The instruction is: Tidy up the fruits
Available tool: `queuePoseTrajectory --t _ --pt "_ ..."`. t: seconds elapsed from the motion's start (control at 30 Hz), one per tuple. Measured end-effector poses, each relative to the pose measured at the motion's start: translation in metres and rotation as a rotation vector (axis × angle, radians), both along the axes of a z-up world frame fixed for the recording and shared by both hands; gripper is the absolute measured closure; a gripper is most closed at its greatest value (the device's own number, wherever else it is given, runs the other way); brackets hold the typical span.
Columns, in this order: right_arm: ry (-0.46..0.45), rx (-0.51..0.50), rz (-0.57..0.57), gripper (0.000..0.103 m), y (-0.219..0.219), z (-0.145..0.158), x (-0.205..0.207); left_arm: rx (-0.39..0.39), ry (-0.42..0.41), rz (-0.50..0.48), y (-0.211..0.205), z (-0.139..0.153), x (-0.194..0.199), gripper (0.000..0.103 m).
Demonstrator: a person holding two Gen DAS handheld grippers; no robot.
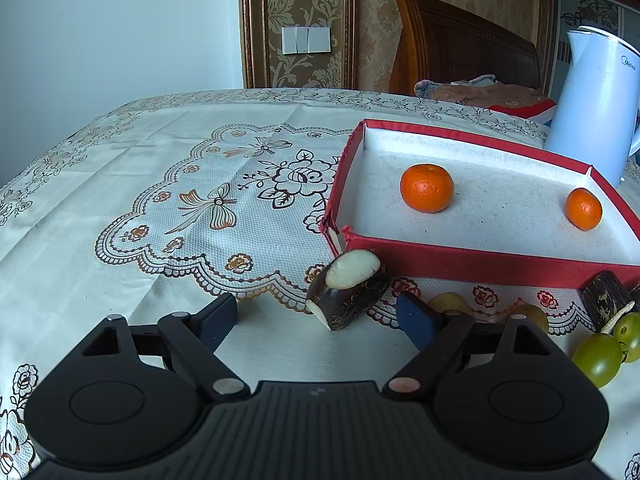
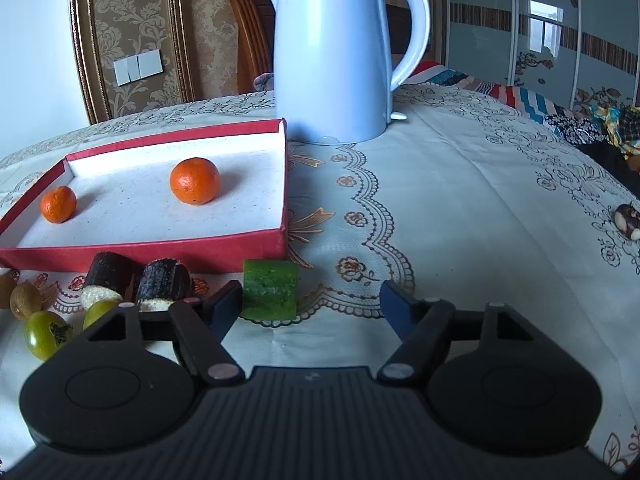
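Observation:
A red box (image 1: 472,267) (image 2: 152,255) with a white floor holds two oranges, a larger one (image 1: 427,188) (image 2: 195,180) and a smaller one (image 1: 583,208) (image 2: 58,204). In front of the box's left corner lies a dark-skinned cane piece (image 1: 347,294) with white cut ends. It sits just ahead of my left gripper (image 1: 316,318), whose jaws stand open and apart from it. My right gripper (image 2: 311,307) is open around a green cucumber chunk (image 2: 270,294), which stands close to the left finger (image 2: 224,310); the right finger is well clear of it.
Along the box's front lie two more dark cane pieces (image 2: 107,278) (image 2: 164,285), green round fruits (image 2: 46,335) (image 1: 598,354) and small brown fruits (image 2: 25,300) (image 1: 448,303). A white kettle (image 2: 334,52) (image 1: 596,104) stands behind the box. Another dark piece (image 2: 629,222) lies far right.

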State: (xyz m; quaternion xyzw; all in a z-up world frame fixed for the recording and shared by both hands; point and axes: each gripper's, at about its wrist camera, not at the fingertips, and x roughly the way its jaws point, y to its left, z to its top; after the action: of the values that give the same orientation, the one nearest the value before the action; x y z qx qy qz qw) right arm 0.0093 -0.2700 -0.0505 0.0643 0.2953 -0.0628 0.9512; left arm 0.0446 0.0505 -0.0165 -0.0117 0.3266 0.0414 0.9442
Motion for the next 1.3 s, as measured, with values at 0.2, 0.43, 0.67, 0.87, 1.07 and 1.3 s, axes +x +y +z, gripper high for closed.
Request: queuePoseTrajectory --t 0.2,0.43,0.67,0.87,1.07,1.3 --pt "0.008 -0.021 0.010 0.034 0.004 0.001 0.005 0.000 0.000 0.000 0.000 0.000 0.000 0.016" --pt "0.002 -0.019 0.007 0.040 0.003 0.002 0.006 0.000 0.000 0.000 0.000 0.000 0.000 0.016" --pt "-0.008 -0.035 0.007 0.062 0.006 0.002 0.005 -0.003 -0.001 0.000 -0.001 0.000 0.000 0.015" --pt "-0.017 -0.011 0.012 0.063 0.002 0.001 0.004 -0.010 -0.003 -0.001 -0.001 0.001 0.000 0.015" --pt "-0.021 0.002 0.004 0.066 -0.001 0.001 0.003 -0.036 -0.012 0.002 0.004 0.001 -0.001 0.016" --pt "-0.025 0.010 0.004 0.066 0.000 0.000 0.002 -0.050 -0.023 0.008 0.009 0.002 -0.003 0.024"
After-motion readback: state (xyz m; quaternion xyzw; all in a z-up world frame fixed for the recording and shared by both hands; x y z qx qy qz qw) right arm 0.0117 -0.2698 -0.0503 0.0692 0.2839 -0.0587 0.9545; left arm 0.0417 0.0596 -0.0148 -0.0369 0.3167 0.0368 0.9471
